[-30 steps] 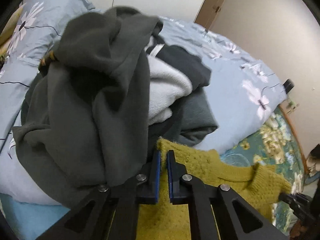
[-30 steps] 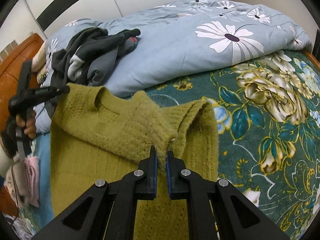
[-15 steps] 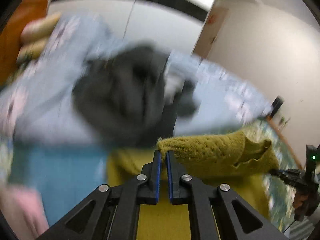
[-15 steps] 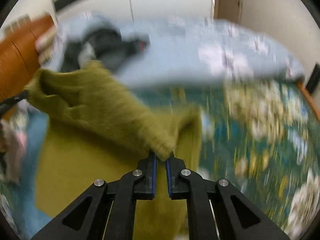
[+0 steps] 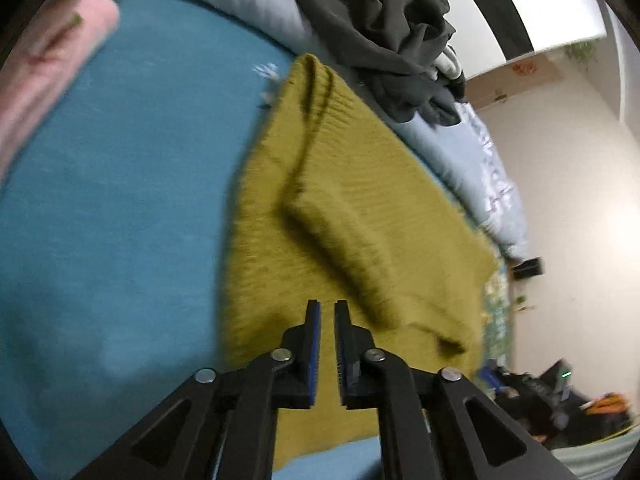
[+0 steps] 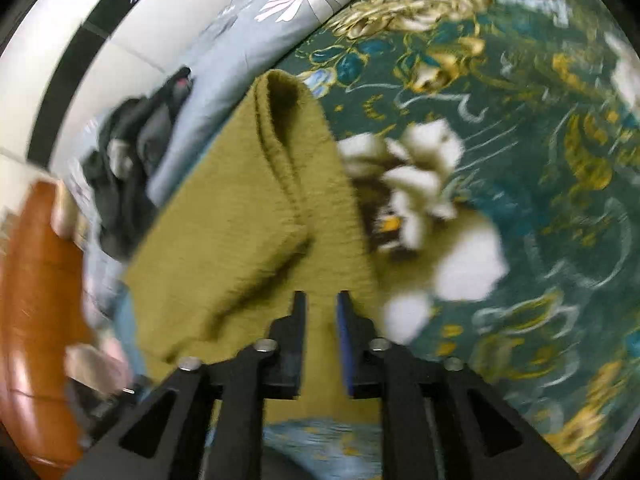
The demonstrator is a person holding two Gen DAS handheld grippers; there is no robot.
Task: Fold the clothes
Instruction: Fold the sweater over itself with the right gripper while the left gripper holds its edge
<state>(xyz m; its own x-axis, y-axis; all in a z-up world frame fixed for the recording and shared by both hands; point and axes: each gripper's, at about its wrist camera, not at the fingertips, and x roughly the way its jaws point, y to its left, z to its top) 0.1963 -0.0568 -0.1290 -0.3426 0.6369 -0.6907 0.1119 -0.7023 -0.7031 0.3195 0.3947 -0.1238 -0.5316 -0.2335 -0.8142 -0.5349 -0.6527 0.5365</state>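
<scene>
The mustard knit sweater [image 5: 360, 208] lies flat on the bed with a sleeve folded across its body. In the right wrist view the sweater [image 6: 240, 220] lies beside the floral teal bedspread. My left gripper [image 5: 327, 306] hovers over the sweater's near edge, jaws slightly apart with nothing between them. My right gripper [image 6: 322, 298] hovers over the sweater's other side, jaws apart and empty.
A pile of dark grey clothes [image 5: 384, 36] sits on the pale blue floral duvet [image 5: 492, 184] beyond the sweater. A teal sheet [image 5: 112, 200] and a pink cloth [image 5: 44, 72] lie to the left. A wooden headboard [image 6: 36, 300] stands at the left of the right view.
Both grippers held the sweater's shoulders shut and lifted; now the sweater lies on the bed, both grippers have let go and opened slightly, and both cameras have tilted.
</scene>
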